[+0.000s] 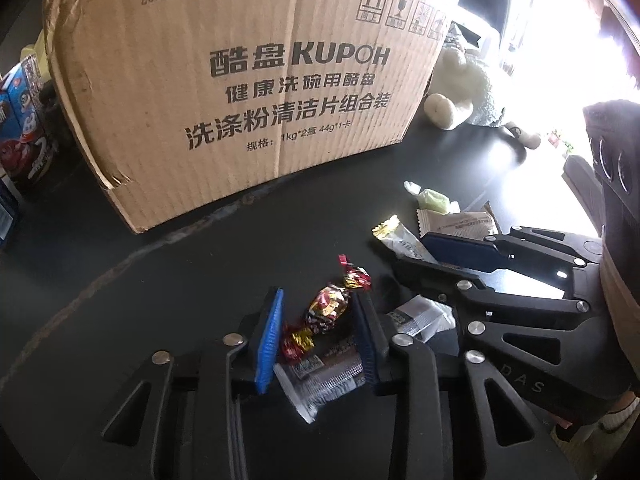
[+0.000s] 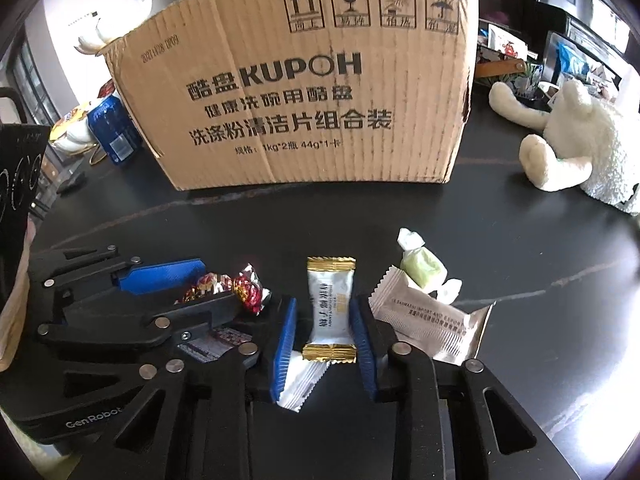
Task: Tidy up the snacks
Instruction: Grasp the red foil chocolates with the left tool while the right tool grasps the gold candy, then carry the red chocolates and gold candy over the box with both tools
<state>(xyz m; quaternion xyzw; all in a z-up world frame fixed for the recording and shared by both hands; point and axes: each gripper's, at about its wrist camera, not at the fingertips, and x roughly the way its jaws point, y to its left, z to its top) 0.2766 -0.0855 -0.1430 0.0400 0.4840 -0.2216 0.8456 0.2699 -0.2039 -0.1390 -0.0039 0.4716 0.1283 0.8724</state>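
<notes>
Small snacks lie on a black table (image 1: pixel 168 280) in front of a brown KUPOH cardboard box (image 1: pixel 240 80). My left gripper (image 1: pixel 318 316) is open, its blue pads on either side of a red-and-gold wrapped candy (image 1: pixel 326 306), with a clear-wrapped snack (image 1: pixel 320 376) under it. My right gripper (image 2: pixel 326 320) is open around a white packet with gold ends (image 2: pixel 331 308), and a white packet (image 2: pixel 300 384) lies beneath. A green candy (image 2: pixel 422 268) and a beige packet (image 2: pixel 424 320) lie to its right. The box also shows in the right wrist view (image 2: pixel 312 80).
A white plush toy (image 2: pixel 580 140) lies right of the box. Blue and colourful snack boxes (image 1: pixel 24 120) stand left of the box. A blue pouch (image 2: pixel 114 128) stands behind the box's left corner. More clutter lies at the back right (image 2: pixel 560 60).
</notes>
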